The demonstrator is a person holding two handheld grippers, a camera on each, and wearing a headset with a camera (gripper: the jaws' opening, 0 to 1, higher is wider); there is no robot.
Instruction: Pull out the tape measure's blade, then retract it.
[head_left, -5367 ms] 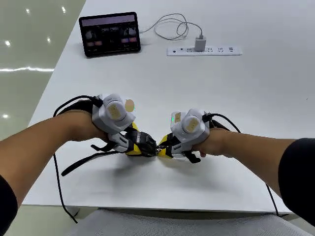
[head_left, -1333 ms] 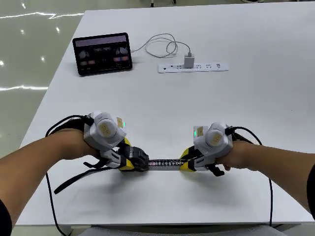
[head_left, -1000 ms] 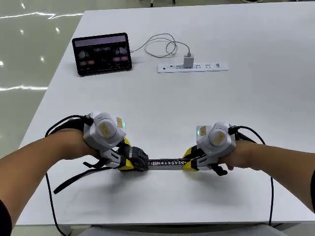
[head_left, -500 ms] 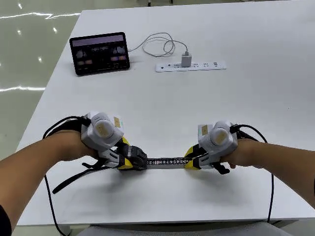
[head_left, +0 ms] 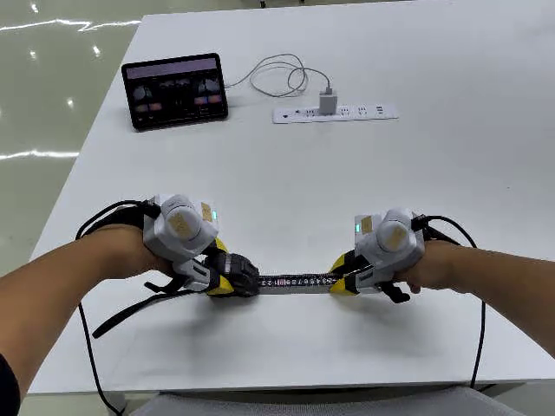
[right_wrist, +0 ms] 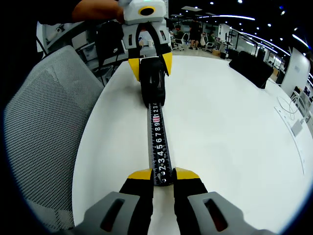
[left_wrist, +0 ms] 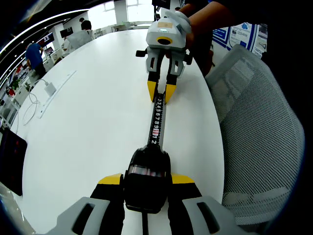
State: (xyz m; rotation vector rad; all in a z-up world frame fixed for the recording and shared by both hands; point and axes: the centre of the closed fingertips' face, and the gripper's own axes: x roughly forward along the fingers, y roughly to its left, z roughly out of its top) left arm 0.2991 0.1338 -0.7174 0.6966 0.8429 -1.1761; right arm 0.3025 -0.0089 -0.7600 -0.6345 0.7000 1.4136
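Observation:
The black tape measure case [head_left: 241,276] lies near the table's front edge, and my left gripper [head_left: 227,276] is shut on it [left_wrist: 146,178]. Its blade [head_left: 295,281], marked with numbers, runs to the right, low along the tabletop. My right gripper [head_left: 340,282] is shut on the blade's end [right_wrist: 162,177]. In the left gripper view the blade [left_wrist: 156,122] leads to the right gripper [left_wrist: 162,91]. In the right gripper view the blade [right_wrist: 156,137] leads back to the case [right_wrist: 152,83], which sits between the left gripper's yellow-tipped jaws.
A tablet [head_left: 173,90] stands at the table's far left. A white power strip [head_left: 335,113] with a plugged charger and coiled cable [head_left: 277,76] lies behind. A mesh chair [left_wrist: 254,142] sits beside the front edge. Black cables [head_left: 113,312] trail from both grippers.
My right gripper has moved right with the blade's end, so more blade is out of the case. The left gripper has kept its hold on the case in place.

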